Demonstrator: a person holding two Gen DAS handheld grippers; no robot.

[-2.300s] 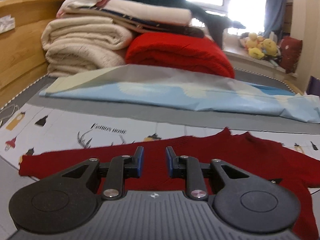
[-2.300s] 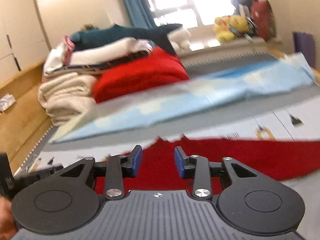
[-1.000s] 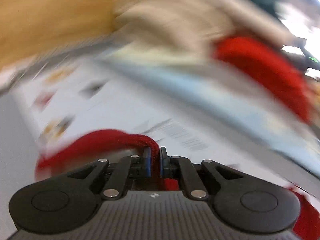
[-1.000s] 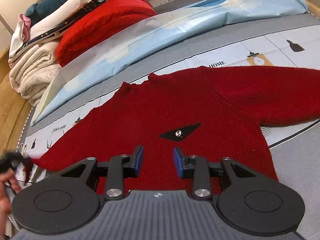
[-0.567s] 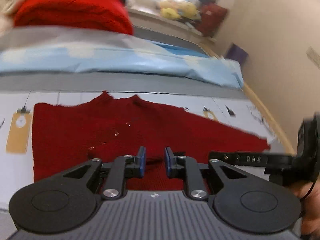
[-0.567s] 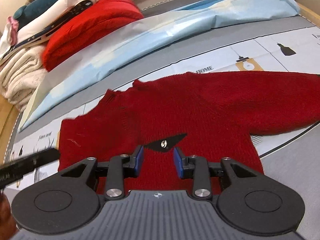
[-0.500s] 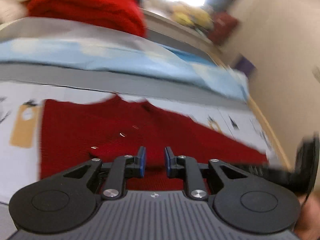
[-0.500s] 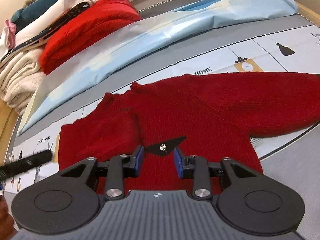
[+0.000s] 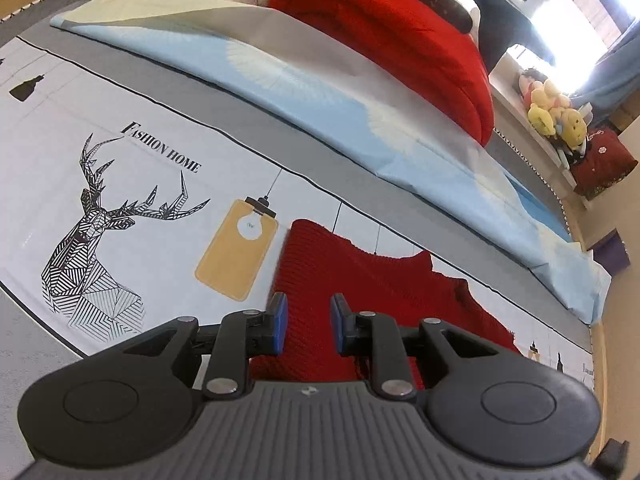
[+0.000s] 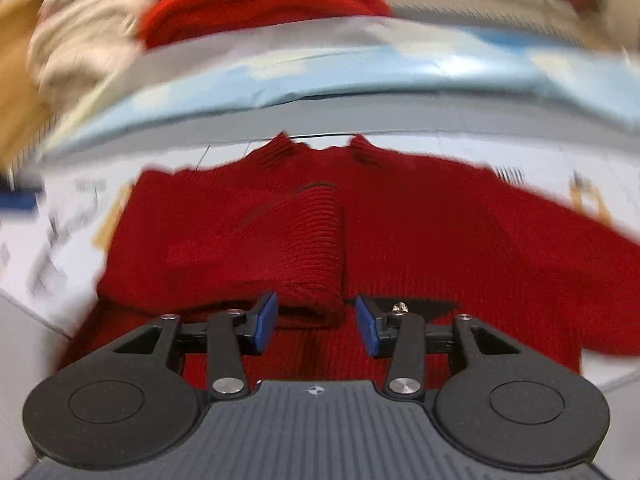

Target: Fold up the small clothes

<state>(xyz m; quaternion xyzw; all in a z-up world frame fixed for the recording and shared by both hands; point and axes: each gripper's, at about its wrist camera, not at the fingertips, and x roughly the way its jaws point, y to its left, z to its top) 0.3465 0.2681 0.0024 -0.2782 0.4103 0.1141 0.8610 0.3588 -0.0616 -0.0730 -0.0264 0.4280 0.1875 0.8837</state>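
Now left sleeve (image 10: 304, 240) lies folded across red sweater (image 10: 420, 216) chest, sweater flat on printed bedsheet (image 9: 120, 128). Left gripper (image 9: 306, 324) has let go, jaws apart, empty. Right gripper (image 10: 316, 320) jaws apart, empty, above sleeve cuff. Judgement: first fold done; right sleeve next.

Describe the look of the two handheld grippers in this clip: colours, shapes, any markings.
Both look identical. The left gripper and right gripper each have a ribbed dark grey body with a small white compass-like mark, two round black discs at the sides, black linkage arms with silver rivets, and blue pads on the fingertips. No cables, sleeves or hands show.
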